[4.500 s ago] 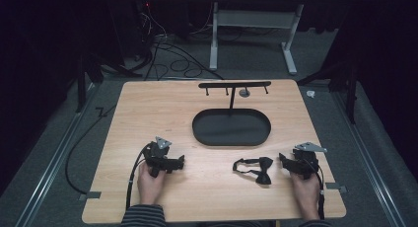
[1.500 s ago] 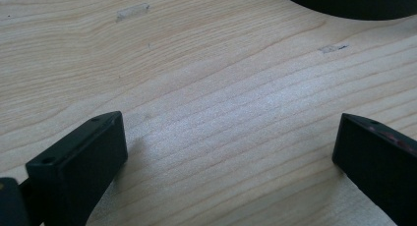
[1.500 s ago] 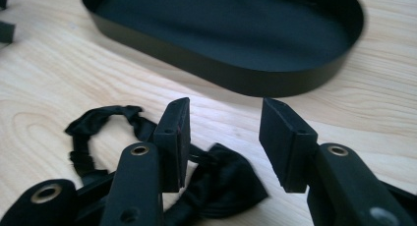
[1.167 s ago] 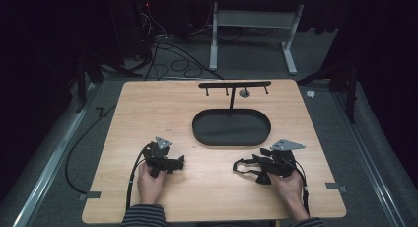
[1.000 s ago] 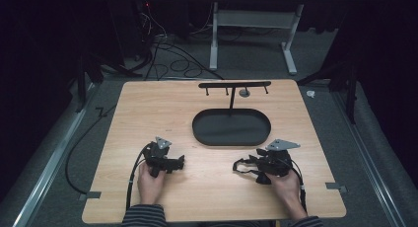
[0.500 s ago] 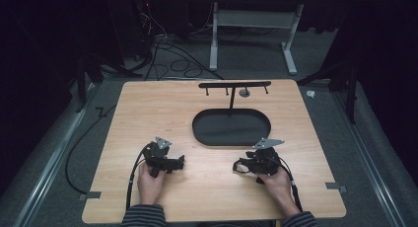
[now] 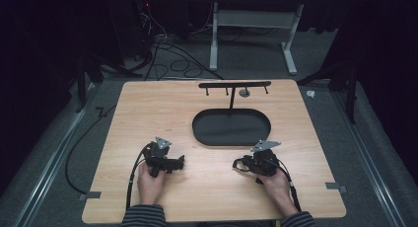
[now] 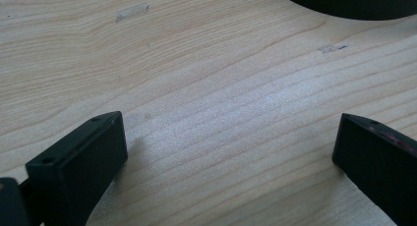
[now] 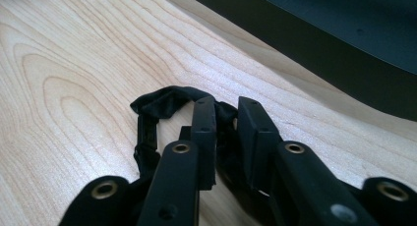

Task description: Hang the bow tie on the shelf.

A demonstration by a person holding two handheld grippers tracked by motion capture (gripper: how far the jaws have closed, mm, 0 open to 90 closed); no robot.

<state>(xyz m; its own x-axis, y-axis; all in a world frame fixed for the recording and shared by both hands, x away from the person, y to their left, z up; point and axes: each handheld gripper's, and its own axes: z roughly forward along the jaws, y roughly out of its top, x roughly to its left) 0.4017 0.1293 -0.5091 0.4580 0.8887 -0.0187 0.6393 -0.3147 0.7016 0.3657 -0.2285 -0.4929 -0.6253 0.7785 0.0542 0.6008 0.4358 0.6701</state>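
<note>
Your right gripper (image 7: 246, 164) slid toward nine o'clock, now pinching the crumpled black fabric bow tie (image 9: 164, 104), left gripper (image 8: 228, 152) spread wide over grainy wooden desk (image 7: 148, 113).

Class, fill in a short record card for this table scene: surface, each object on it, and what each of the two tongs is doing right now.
surface: wooden table
stand: black oval tray with an upright post and a hook bar, at the far middle
small item: black bow tie with strap, lying on the wood near the tray's edge
left tongs: jaws wide apart, nothing between them, low over bare wood
right tongs: jaws closed on the bow tie
hands: one on each tongs, at the near edge
</note>
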